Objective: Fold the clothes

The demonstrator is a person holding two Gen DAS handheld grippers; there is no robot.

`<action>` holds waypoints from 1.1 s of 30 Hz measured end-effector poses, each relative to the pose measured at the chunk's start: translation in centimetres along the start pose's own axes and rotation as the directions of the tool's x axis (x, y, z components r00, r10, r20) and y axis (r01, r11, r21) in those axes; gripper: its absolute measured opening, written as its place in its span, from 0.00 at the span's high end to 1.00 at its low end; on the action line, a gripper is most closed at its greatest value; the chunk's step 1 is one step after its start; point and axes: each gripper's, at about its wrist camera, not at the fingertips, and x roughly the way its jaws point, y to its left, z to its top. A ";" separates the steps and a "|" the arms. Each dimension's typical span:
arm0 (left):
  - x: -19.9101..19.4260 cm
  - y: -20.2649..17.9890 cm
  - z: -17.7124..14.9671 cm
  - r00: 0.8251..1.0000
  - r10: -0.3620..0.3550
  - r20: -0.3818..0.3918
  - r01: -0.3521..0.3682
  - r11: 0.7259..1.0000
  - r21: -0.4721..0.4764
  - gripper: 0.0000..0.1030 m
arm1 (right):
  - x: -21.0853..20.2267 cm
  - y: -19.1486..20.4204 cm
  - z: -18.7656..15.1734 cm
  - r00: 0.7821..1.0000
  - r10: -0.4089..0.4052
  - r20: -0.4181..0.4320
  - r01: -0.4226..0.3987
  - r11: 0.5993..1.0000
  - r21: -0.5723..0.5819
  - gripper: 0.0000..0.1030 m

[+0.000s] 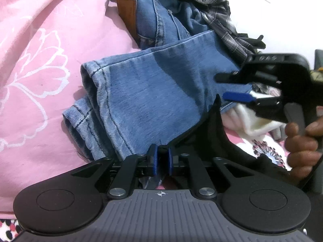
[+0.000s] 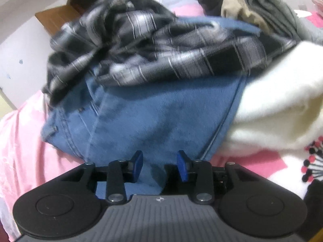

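A pair of blue jeans (image 1: 153, 88) lies folded over on a pink bedsheet (image 1: 40, 60). My left gripper (image 1: 161, 161) is shut on a black garment (image 1: 212, 135) that lies over the near end of the jeans. My right gripper (image 1: 228, 87) shows at the right of the left wrist view, jaws open over the jeans' edge. In the right wrist view my right gripper (image 2: 160, 166) is open with the jeans (image 2: 161, 117) between its blue pads (image 2: 137, 164), not clamped. A black and grey plaid shirt (image 2: 153, 48) lies crumpled on top of the jeans.
A white fluffy garment (image 2: 278, 104) lies to the right of the jeans. Grey and tan folded clothes (image 2: 262, 10) sit behind. A brown cardboard box (image 2: 66, 14) stands at the back left by a white wall. The plaid shirt also shows in the left wrist view (image 1: 218, 10).
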 end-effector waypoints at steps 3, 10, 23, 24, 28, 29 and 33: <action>-0.2 0.3 0.0 1.000 -0.003 0.008 0.004 1.000 -0.027 0.88 | -1.9 -0.5 0.8 0.999 0.020 0.048 -0.020 1.000 0.004 0.61; -1.3 0.7 0.2 0.998 -0.005 0.060 0.008 0.999 -0.054 0.79 | -7.7 -2.9 1.7 0.984 0.015 0.176 -0.015 1.000 -0.001 0.69; -3.4 -3.5 -1.2 0.981 -0.033 0.191 -0.003 0.982 0.189 0.71 | -9.9 -9.0 -0.7 0.992 -0.118 -0.037 0.119 0.992 0.044 0.72; -3.2 -4.1 -1.5 0.983 -0.060 0.176 0.019 0.975 0.223 0.71 | -9.4 -8.7 -0.9 0.990 -0.127 -0.068 0.128 0.992 0.010 0.72; -1.3 -5.7 -2.6 0.993 -0.100 0.064 0.078 0.956 0.282 0.71 | -6.3 -6.2 -1.1 0.970 -0.200 -0.141 0.164 0.959 -0.231 0.70; -0.7 -5.8 -2.9 0.995 -0.093 0.035 0.080 0.956 0.282 0.71 | -5.4 -5.6 -1.0 0.963 -0.227 -0.149 0.174 0.937 -0.304 0.70; 0.8 -5.4 -3.8 0.997 -0.064 -0.032 0.071 0.958 0.278 0.71 | -1.7 -5.2 -0.4 0.935 -0.269 -0.232 0.150 0.891 -0.429 0.67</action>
